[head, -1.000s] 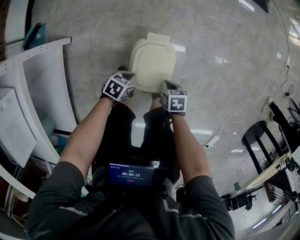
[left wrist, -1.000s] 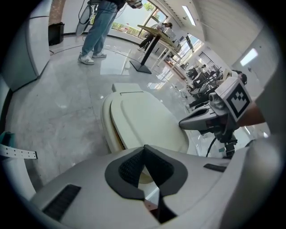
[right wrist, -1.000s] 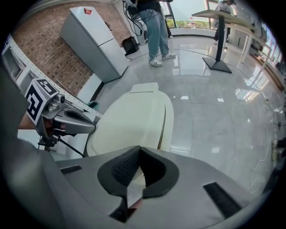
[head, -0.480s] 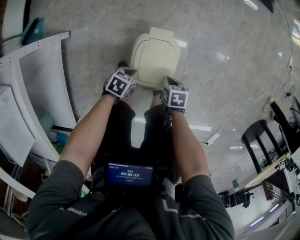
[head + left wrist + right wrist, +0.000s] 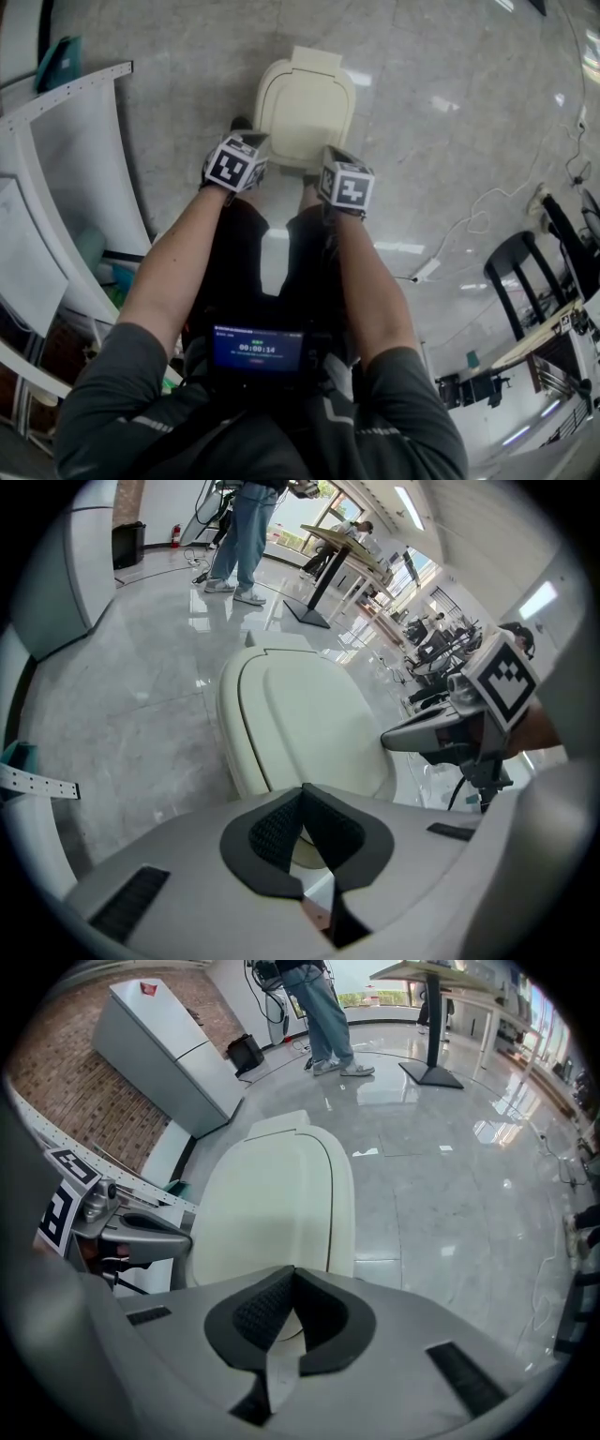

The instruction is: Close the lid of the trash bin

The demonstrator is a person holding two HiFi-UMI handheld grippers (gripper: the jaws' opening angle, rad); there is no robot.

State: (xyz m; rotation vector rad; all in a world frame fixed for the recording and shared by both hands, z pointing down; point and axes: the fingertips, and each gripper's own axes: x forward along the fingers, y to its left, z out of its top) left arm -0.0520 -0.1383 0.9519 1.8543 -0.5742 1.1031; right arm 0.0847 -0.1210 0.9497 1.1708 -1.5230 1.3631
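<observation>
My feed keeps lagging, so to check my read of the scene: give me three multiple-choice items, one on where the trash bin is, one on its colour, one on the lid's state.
1. Where is the trash bin?
A: on the floor, just ahead of the left gripper and right gripper
B: on a table
C: on a chair

2. What colour is it?
A: black
B: cream
C: blue

3. How is its lid?
A: standing open
B: lying off on the floor
C: down flat on the bin

Answers:
1 A, the head view shows it on the floor past both grippers.
2 B, it is cream in every view.
3 C, both gripper views show the lid lying flat on top.
</observation>
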